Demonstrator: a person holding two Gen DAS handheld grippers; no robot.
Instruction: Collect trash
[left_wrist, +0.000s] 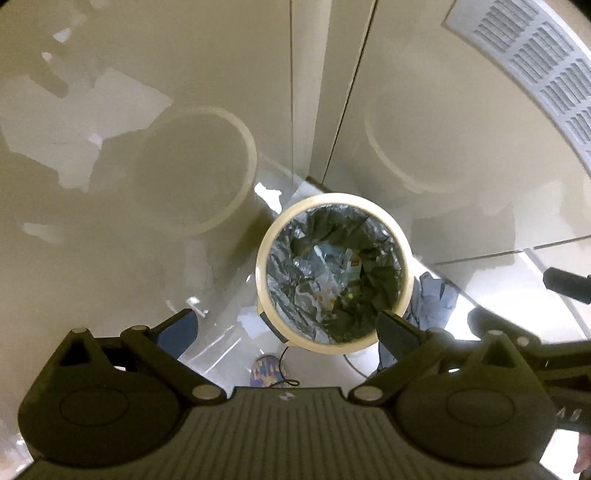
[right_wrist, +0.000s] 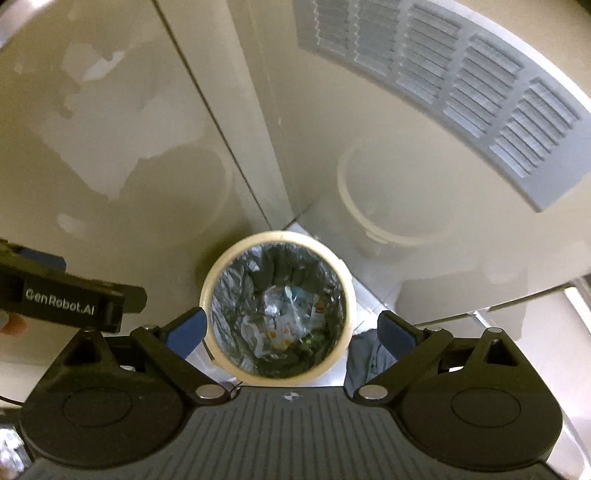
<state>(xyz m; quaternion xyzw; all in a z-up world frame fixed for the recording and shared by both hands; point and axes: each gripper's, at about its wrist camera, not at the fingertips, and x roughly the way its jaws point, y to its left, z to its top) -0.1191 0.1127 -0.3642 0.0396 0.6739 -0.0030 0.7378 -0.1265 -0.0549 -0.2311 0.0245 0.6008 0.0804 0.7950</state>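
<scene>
Your 2 grippers hang over a round cream bin (left_wrist: 334, 271) that stands on the glossy floor (left_wrist: 218, 332) in the corner where 2 tiled walls meet. From the left camera the bin sits at 12 o'clock, just beyond the fingers; from the right camera its rim lies between the 2 blue pads (right_wrist: 186, 330).

The left gripper (left_wrist: 286, 330) has its fingers spread wide with nothing between them. The right gripper (right_wrist: 291, 328) is the same: fingers wide apart and empty.

The trash is inside the bin, lying at the bottom of a black liner bag (left_wrist: 376, 236): crumpled clear film, bits of wrapper and paper (left_wrist: 327, 275). It likely weighs very little, crushes at a touch and slides against itself, so a pinch on loose film may slip. The liner is thin, soft and crinkled. You would do better to gather it near the rim, at 3 and 9 o'clock, bunching several folds between the pads rather than nipping a single layer, which could tear. The bin itself looks like stiff, smooth plastic, and could tip if the bag drags.

Writing: the side of the left gripper (right_wrist: 66, 299), seen at 9 o'clock in the right camera, reads "GenRobot.AI". A scrap in the bin carries a small red mark, too small to read.
</scene>
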